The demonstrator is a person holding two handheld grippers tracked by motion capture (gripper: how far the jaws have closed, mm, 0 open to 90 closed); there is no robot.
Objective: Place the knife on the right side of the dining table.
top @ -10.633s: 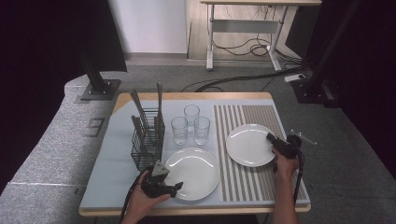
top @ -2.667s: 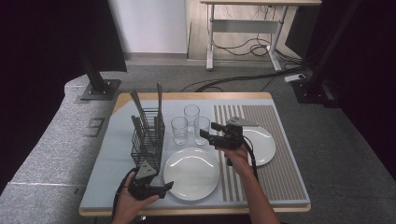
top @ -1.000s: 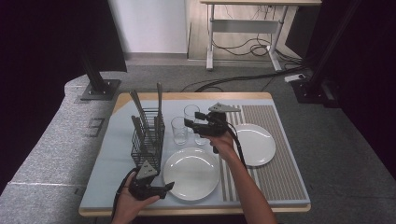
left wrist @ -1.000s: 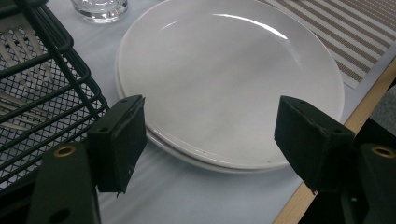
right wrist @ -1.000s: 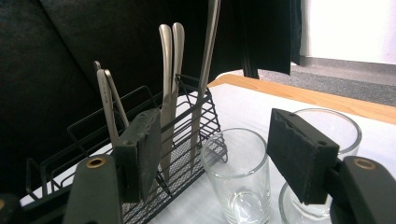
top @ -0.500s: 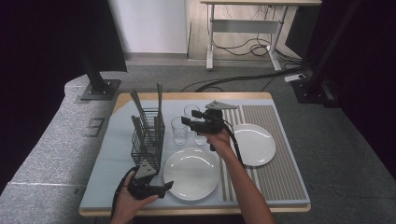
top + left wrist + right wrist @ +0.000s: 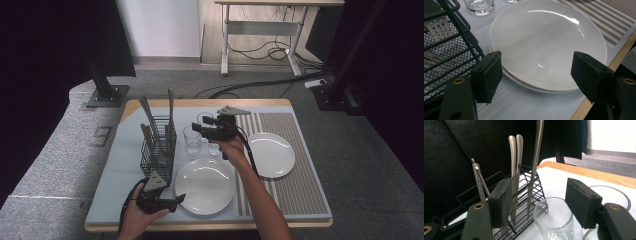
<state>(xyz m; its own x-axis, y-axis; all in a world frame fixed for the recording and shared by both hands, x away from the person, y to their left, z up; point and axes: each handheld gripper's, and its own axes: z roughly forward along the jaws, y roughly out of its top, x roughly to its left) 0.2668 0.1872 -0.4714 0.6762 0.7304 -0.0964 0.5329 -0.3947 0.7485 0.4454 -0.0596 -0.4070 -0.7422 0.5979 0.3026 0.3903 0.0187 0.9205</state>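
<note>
Right gripper (image 7: 196, 128), formerly over the right-hand plate (image 7: 270, 154), now hovers above the glass (image 7: 554, 220) beside the cutlery basket (image 7: 157, 150), jaws wide, just closing, nothing gripped. Left gripper (image 7: 177, 200) unmoved, open around the near plate (image 7: 546, 47). No legible markings.

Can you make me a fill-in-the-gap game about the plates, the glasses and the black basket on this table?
1. The number of white plates on the table is ____.
2. The right gripper hovers with open jaws over the drinking ____.
3. The forks and spoons stand upright in the black wire ____.
4. The left gripper sits at the near edge of a white ____, with nothing between its jaws.

Missing words: two; glasses; basket; plate
</note>
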